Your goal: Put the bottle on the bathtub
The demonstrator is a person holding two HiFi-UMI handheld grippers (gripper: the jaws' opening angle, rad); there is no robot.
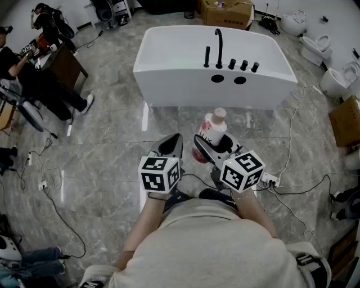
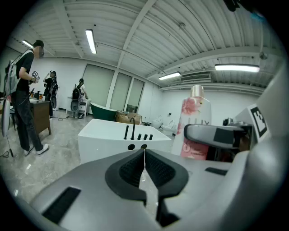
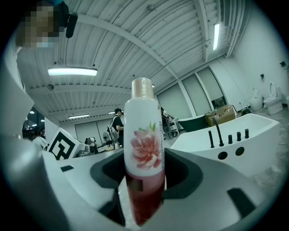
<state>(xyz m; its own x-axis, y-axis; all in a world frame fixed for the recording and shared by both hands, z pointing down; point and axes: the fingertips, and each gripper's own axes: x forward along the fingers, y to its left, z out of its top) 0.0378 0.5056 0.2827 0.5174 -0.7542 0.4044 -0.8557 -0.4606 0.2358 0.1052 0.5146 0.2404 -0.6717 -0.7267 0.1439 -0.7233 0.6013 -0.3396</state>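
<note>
- The right tool (image 3: 144,180) is clenched on the bottle (image 3: 143,149). Its dark pads press the red lower body from both sides, and the bottle stands upright with its cap on top (white upper part, pink flower print).
- The left tool (image 2: 144,169) grasps nothing. It is clenched, its two ribbed pads meeting with only a hairline slit between them.
- In the head view the two tools sit side by side just ahead of the person's body. Each has a marker cube (image 1: 160,173) on its near end.
- The bottle is held above the grey marble floor (image 1: 101,163), on the near side of the tub (image 1: 169,39) and apart from it.
- The tub is white and freestanding, straight ahead and farther off. A black faucet (image 1: 218,48) and a row of black knobs stand along its near rim (two dark round holes in the wall just below).
- Cables trail over the floor to the right, by a power strip (image 1: 270,180).
- Toilets (image 1: 332,79) stand at the far right, and a cardboard box (image 1: 228,12) lies beyond the tub.
- A person in black (image 1: 22,73) is at the far left.
</note>
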